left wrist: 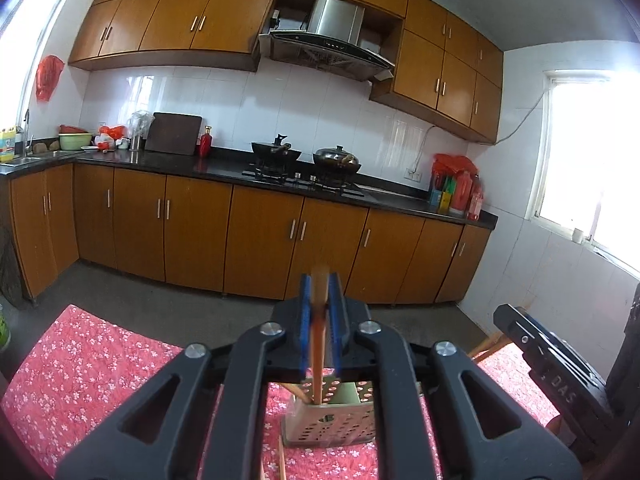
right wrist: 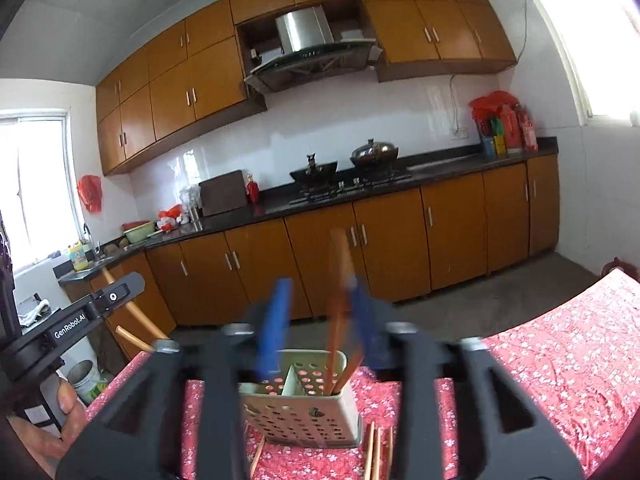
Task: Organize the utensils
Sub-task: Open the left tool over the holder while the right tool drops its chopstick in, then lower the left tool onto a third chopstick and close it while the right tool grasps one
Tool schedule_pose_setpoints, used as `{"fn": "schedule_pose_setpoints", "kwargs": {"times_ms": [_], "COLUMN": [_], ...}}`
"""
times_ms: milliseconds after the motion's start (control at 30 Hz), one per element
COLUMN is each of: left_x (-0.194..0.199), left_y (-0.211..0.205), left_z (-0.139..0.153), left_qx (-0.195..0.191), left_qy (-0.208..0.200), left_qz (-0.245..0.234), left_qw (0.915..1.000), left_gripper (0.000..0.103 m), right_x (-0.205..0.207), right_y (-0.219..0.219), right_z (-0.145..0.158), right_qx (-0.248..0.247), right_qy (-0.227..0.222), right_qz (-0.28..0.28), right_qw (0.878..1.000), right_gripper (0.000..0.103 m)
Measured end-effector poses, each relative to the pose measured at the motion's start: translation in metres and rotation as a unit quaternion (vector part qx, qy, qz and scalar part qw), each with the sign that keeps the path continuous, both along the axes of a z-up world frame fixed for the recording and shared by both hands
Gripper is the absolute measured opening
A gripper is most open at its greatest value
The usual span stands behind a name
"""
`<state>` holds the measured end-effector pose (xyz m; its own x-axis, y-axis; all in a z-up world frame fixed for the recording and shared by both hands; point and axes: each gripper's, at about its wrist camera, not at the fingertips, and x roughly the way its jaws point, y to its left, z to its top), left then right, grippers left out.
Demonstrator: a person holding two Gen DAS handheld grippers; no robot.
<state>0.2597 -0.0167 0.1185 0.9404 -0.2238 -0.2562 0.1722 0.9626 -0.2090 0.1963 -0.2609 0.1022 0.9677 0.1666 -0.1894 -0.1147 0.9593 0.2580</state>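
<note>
The left tongs (left wrist: 320, 300) are closing on 1 chopstick (left wrist: 319, 344), its lower end standing inside the holder (left wrist: 328, 420) on the bench (left wrist: 80, 360). The right tongs (right wrist: 316, 316) are standing apart; 1 chopstick (right wrist: 340, 280) is leaning against the right pad, though blur leaves it unclear whether the pad is pressing on it. In the right wrist view, 2 chopsticks are already sitting in the right-hand compartment of the holder, and the left compartment is looking empty. Several loose chopsticks (right wrist: 374, 456) are lying on the cloth just in front of the holder. Judgement: the job is partly done, with those loose chopsticks outstanding.
</note>
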Motion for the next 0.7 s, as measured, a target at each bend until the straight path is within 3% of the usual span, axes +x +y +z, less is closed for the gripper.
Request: {"fn": "schedule_pose_setpoints", "kwargs": {"times_ms": [233,367,467,533,667,700], "left_x": [-0.034,-0.066,-0.085,-0.091,-0.089,-0.088], "left_y": [0.023,0.045,0.063,0.073,0.083,0.084], "left_z": [0.013,0.01,-0.01,-0.035,-0.091,-0.102], "left_qx": [-0.016,-0.009,0.008,0.028,0.062,0.063], "left_qy": [-0.025,-0.027,-0.002,0.031,0.115,0.134], "left_qz": [0.019,0.041,0.065,0.077,0.08,0.076], "left_qw": [0.9994,0.9987,0.9979,0.9962,0.9882,0.986], "left_gripper": [0.03,0.033,0.035,0.036,0.035,0.035], "right_x": [-0.032,-0.053,-0.061,-0.055,-0.039,-0.038], "right_y": [-0.022,-0.043,-0.057,-0.064,-0.057,-0.052], "right_z": [0.018,0.011,-0.019,-0.053,-0.122,-0.136], "right_qx": [0.01,0.014,0.0,-0.009,-0.008,-0.006], "right_qy": [-0.023,-0.003,0.051,0.118,0.248,0.27], "right_qz": [-0.02,-0.046,-0.071,-0.072,-0.023,-0.008], "right_qw": [0.999,0.999,0.996,0.99,0.968,0.963], "right_gripper": [0.046,0.046,0.046,0.045,0.022,0.021]}}
